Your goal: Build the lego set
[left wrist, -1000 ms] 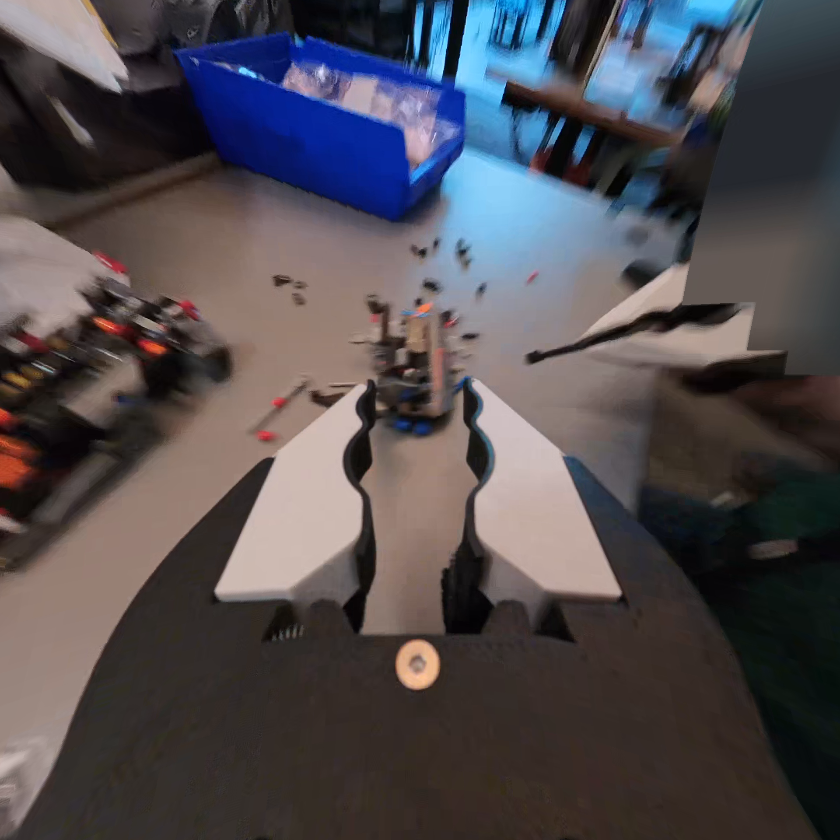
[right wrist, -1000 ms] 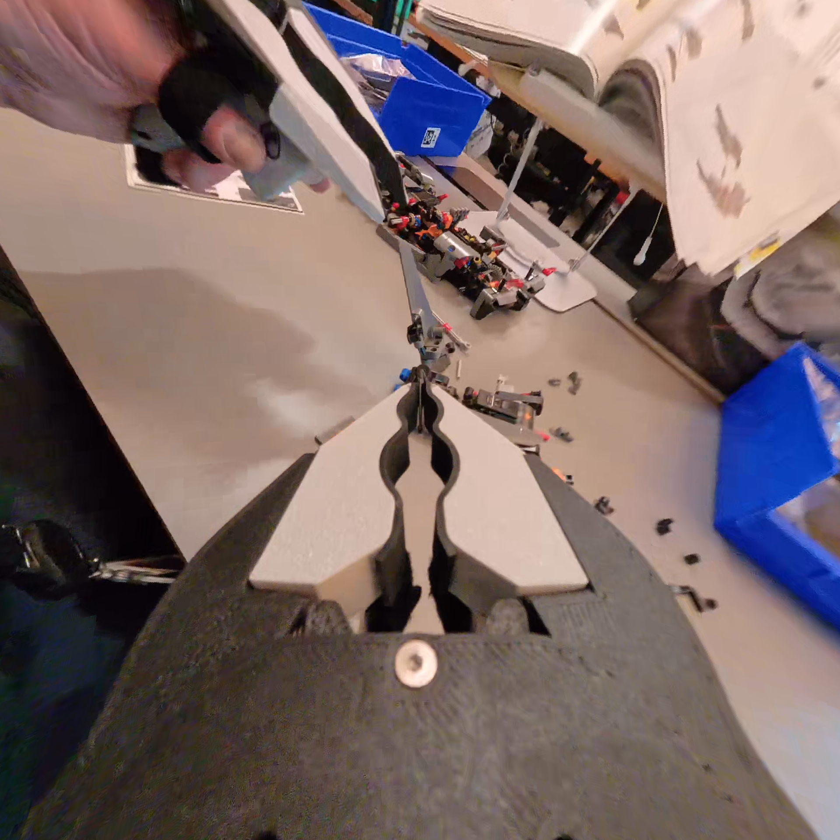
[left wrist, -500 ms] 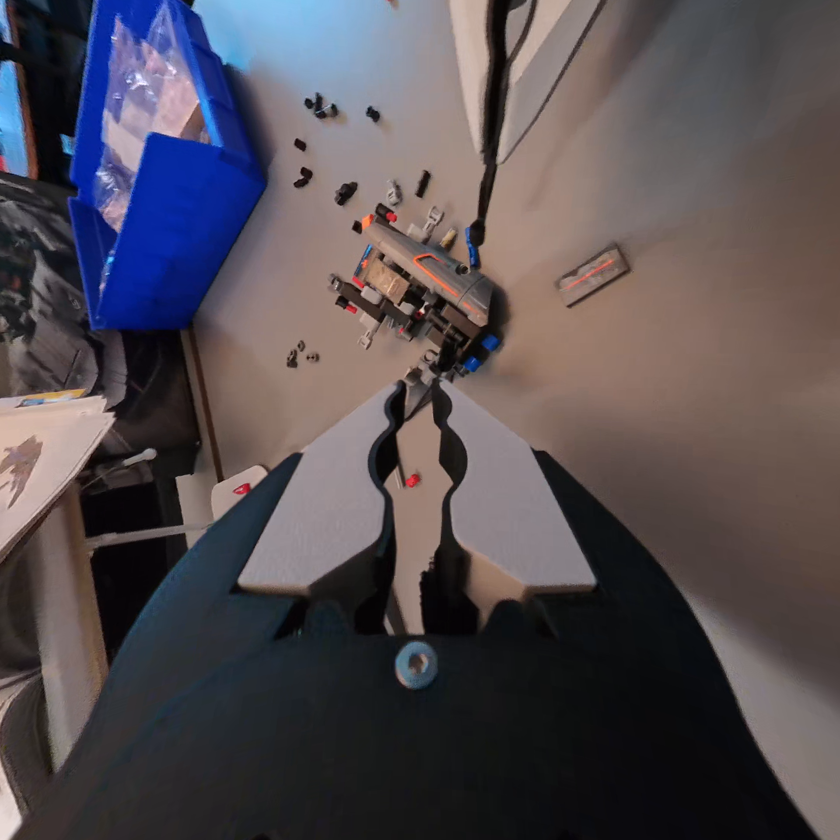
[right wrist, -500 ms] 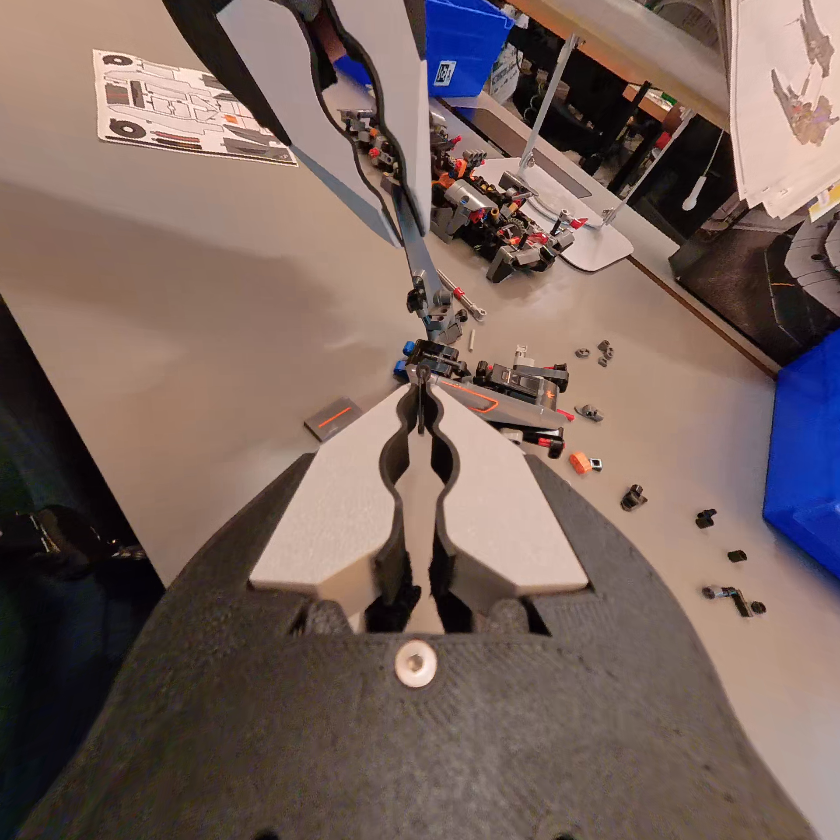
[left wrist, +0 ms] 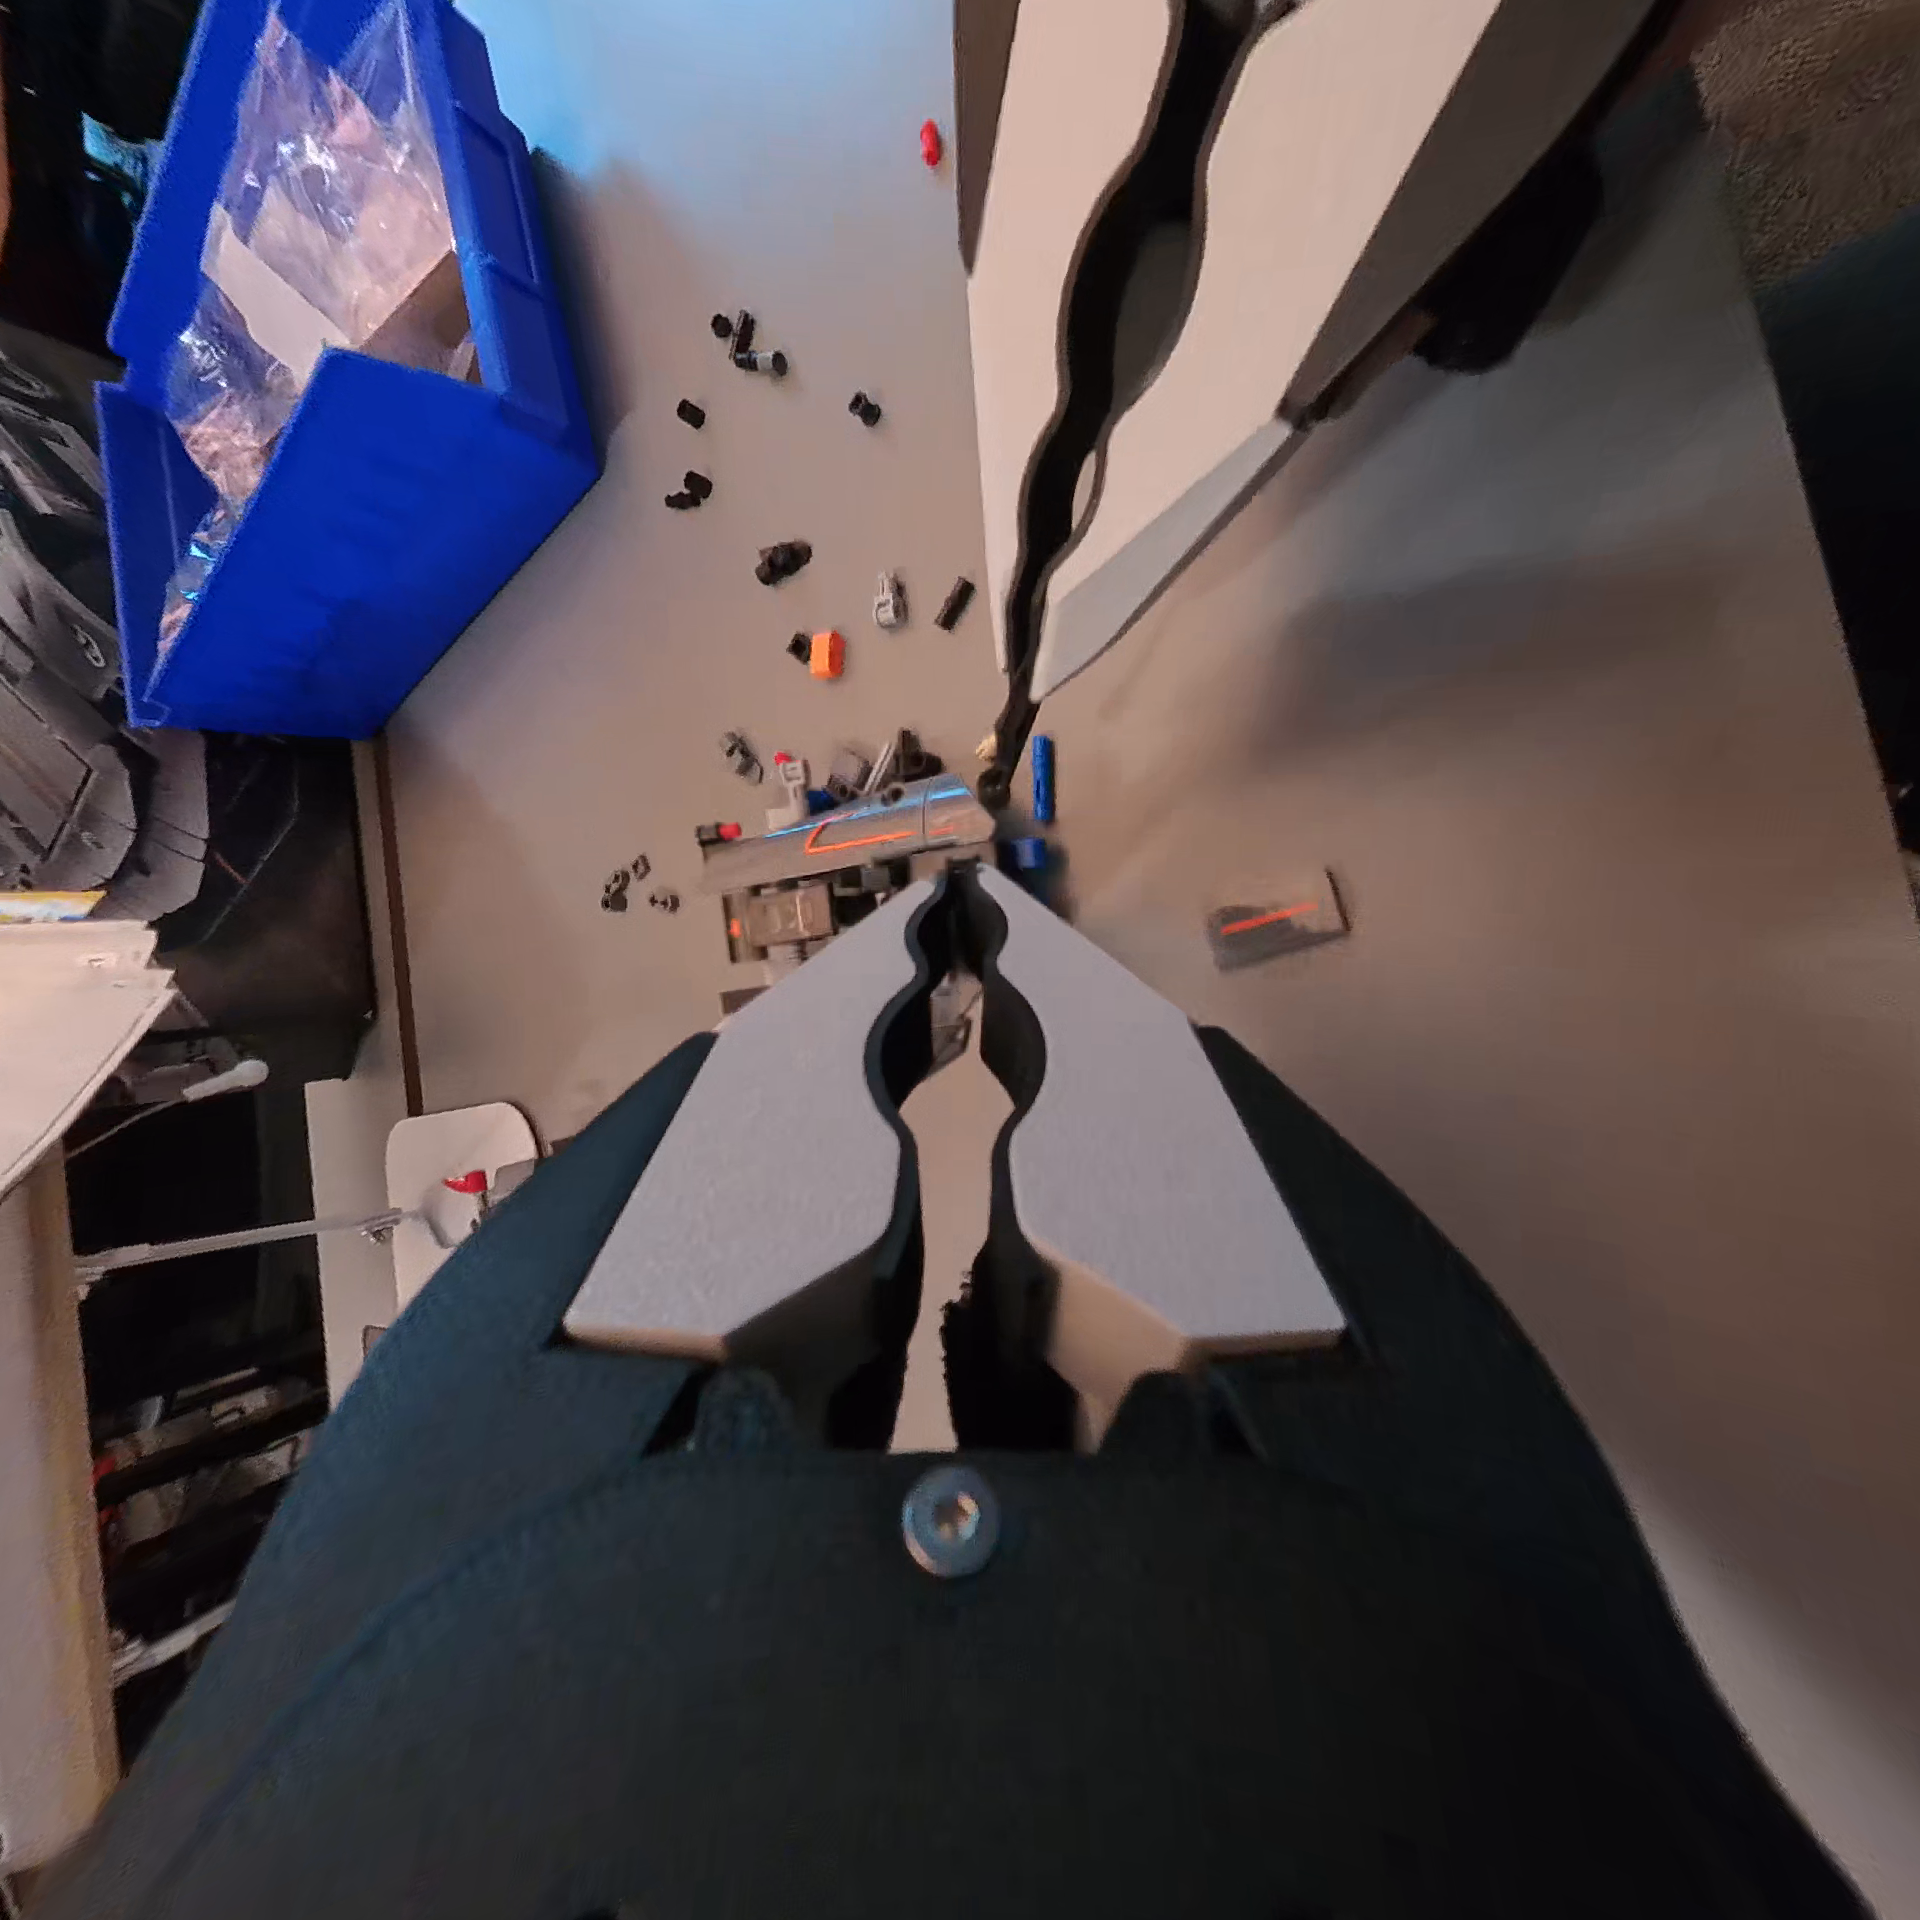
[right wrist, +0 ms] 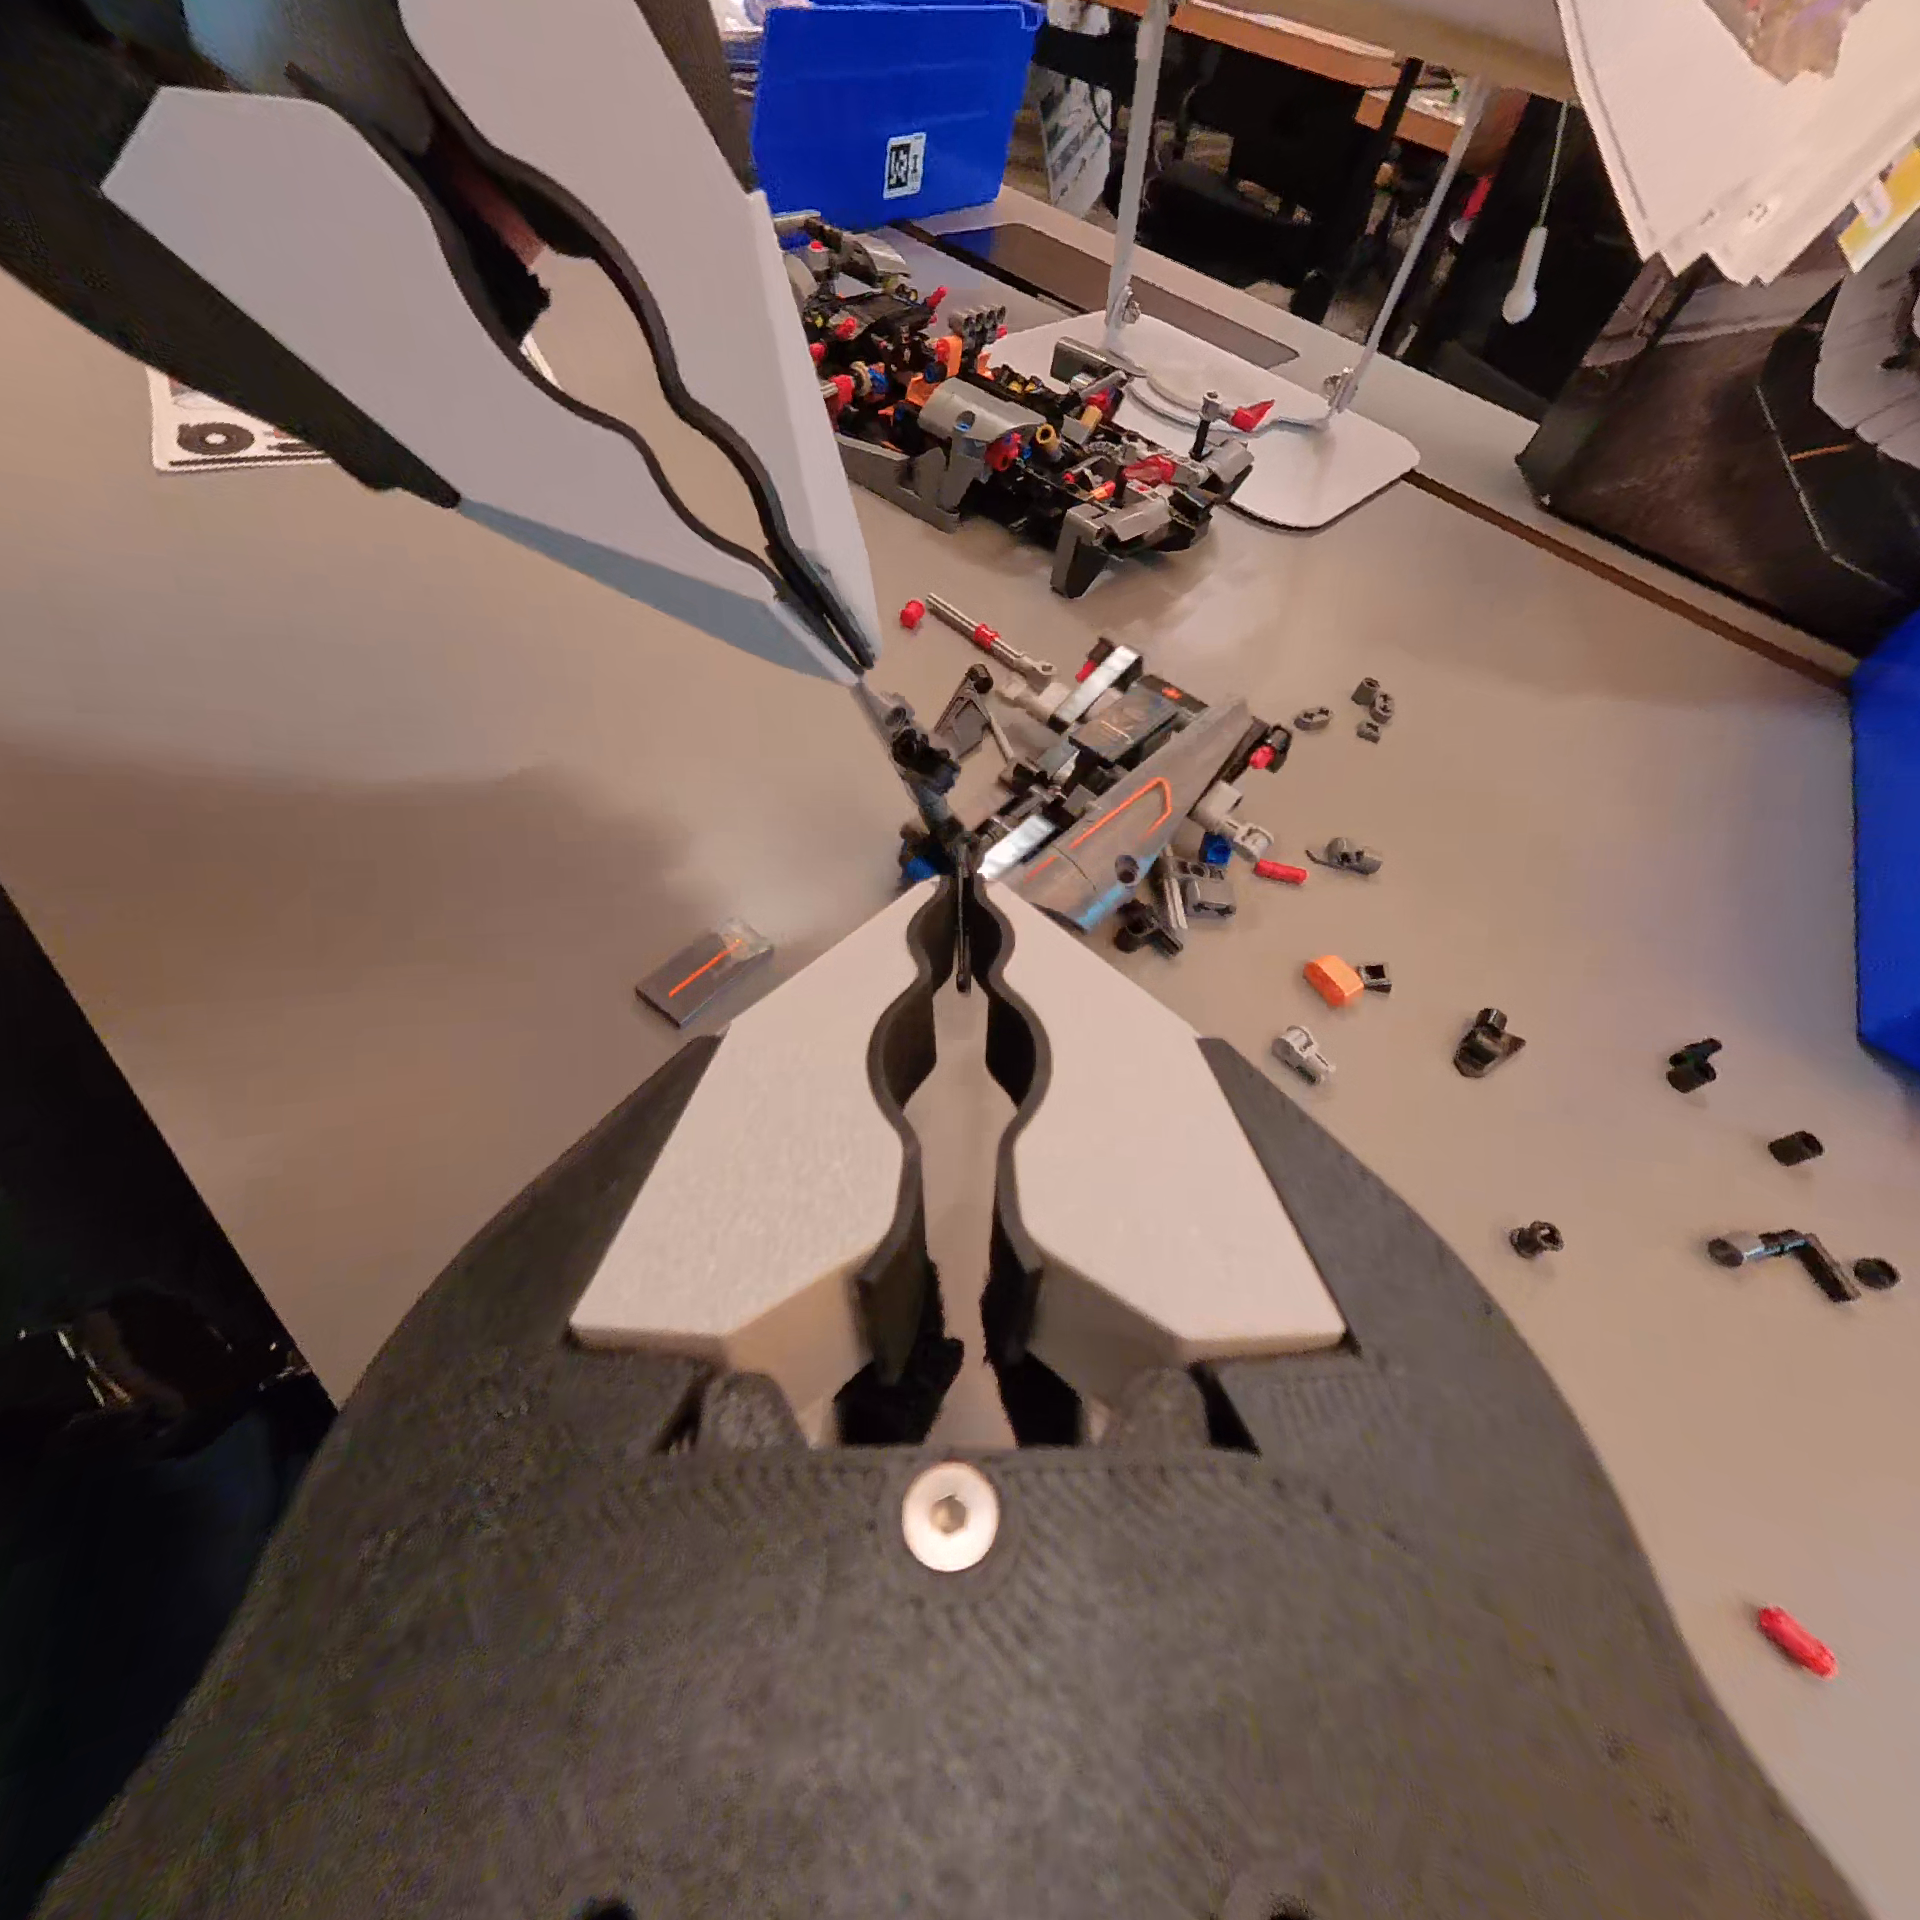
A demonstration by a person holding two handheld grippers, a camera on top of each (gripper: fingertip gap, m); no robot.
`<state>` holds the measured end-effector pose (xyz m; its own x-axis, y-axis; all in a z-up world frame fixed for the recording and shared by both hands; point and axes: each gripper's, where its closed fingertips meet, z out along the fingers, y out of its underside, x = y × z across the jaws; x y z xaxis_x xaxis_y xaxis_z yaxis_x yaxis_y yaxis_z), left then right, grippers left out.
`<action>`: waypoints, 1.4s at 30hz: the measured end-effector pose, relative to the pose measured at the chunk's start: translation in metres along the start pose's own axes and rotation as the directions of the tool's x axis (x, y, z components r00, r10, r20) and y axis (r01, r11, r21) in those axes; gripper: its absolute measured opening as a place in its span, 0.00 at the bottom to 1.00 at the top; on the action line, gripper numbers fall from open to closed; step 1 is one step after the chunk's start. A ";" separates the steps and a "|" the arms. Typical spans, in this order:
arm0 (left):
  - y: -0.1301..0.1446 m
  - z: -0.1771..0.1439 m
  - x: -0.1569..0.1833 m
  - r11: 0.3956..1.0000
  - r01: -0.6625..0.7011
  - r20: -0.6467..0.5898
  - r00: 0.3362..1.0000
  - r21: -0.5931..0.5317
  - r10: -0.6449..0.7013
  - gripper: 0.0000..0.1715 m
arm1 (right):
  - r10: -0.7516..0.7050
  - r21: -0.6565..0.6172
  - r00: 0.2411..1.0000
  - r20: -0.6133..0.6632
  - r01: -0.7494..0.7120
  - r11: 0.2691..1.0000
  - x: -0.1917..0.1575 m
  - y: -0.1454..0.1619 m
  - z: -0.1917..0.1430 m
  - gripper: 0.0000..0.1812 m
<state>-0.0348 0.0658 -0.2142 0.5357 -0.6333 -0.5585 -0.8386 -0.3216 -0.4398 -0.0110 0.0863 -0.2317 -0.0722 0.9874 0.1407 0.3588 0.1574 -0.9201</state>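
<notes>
Both grippers met over the grey model [right wrist: 1117, 821] mid-desk [right wrist: 436, 790]. The left gripper [right wrist: 857, 665] pinched a dark linkage piece [right wrist: 914, 743], and the right gripper [right wrist: 961, 894] nipped a thin black part [right wrist: 963, 951] (a joining step, I'd judge). Next: line up, press home.

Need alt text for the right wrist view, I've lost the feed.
The right gripper, shut on a thin black piece, meets the left gripper, shut on a grey beam, above a grey, orange-striped lego subassembly. Loose pieces scatter across the grey table.
</notes>
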 end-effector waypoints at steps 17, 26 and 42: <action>-0.001 0.013 0.000 0.991 0.080 0.046 0.995 0.104 -0.085 0.24 | 0.233 0.004 0.972 -0.041 -0.233 0.972 0.016 0.004 0.005 0.00; 0.003 0.026 0.000 0.978 0.098 0.083 0.990 0.182 -0.114 0.09 | 0.217 -0.042 0.972 -0.085 -0.222 0.974 0.006 0.007 0.016 0.00; -0.003 0.033 -0.007 0.941 0.213 0.081 0.967 0.262 -0.242 0.03 | 0.171 -0.052 0.975 -0.138 -0.180 0.982 0.009 0.005 0.025 0.00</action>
<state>-0.0331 0.0941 -0.2325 0.7288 -0.4773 -0.4910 -0.6492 -0.2537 -0.7171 -0.0327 0.0954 -0.2441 0.1198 0.9923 0.0304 0.4135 -0.0221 -0.9102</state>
